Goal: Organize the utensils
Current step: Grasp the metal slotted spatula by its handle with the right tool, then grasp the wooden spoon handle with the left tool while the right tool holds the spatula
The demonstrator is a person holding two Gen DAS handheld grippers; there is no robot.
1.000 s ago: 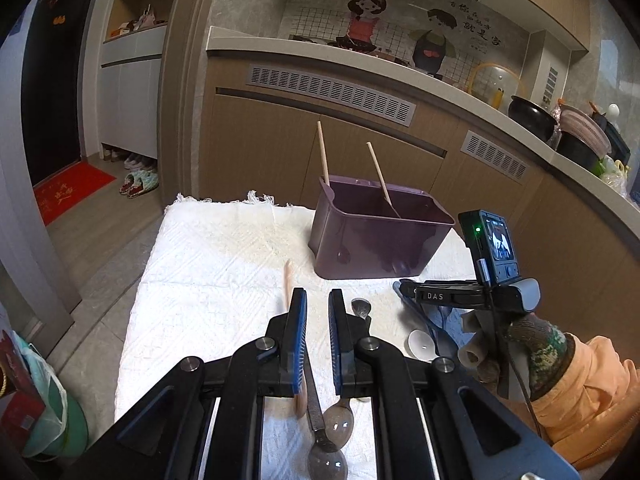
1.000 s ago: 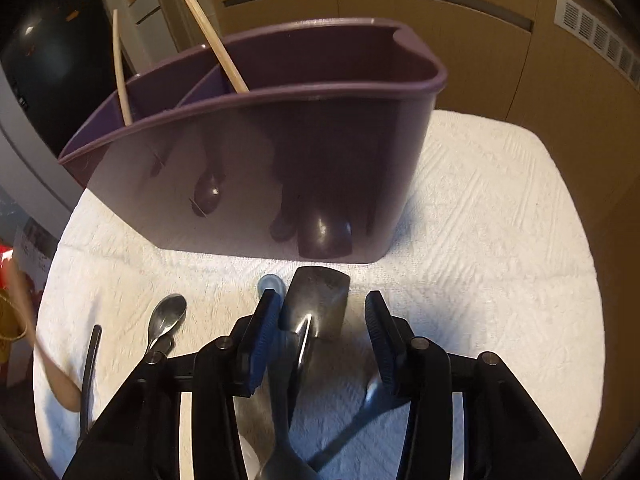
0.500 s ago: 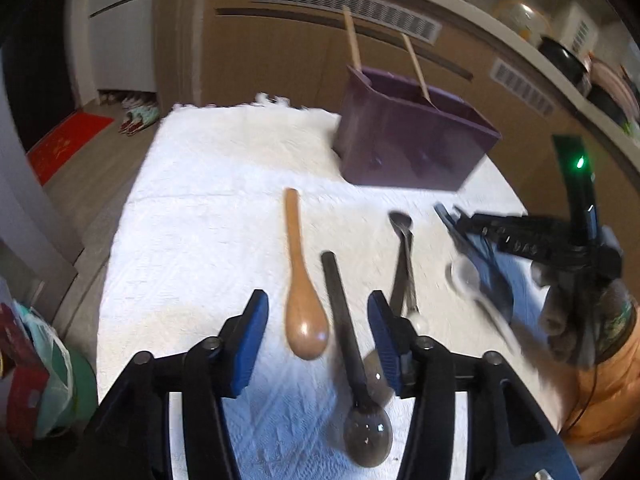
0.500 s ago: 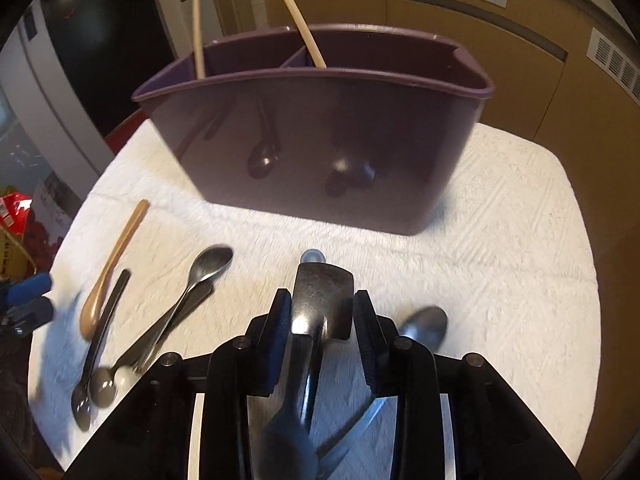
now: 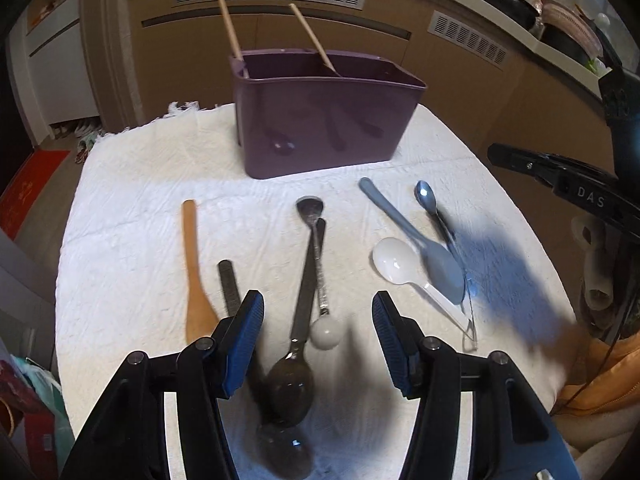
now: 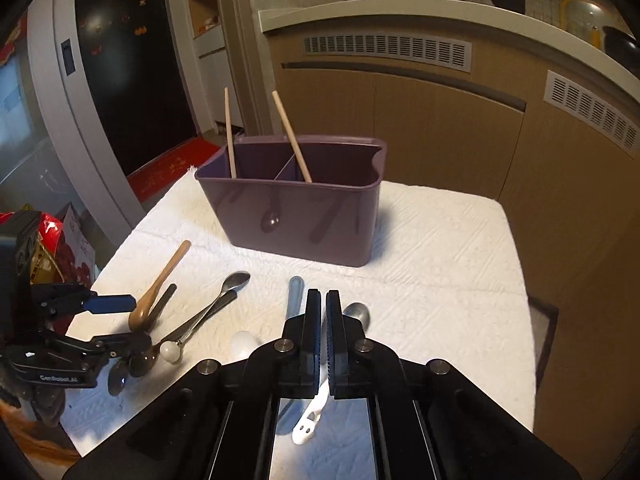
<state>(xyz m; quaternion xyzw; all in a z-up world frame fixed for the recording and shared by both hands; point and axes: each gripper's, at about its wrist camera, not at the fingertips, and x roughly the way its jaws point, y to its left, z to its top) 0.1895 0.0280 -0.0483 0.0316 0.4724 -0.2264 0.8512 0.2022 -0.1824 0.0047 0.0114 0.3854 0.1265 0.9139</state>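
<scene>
My right gripper has snapped together on nothing and lifted off the spoons, while my left gripper has spread apart over a dark spoon, so nothing has gone into the bin ahead.

Utensil caddy placed at far side of worktop, two sticks stood inside. Spoons spread before caddy: wooden spoon at left, metal spoons in middle, plastic spoons at right.
</scene>
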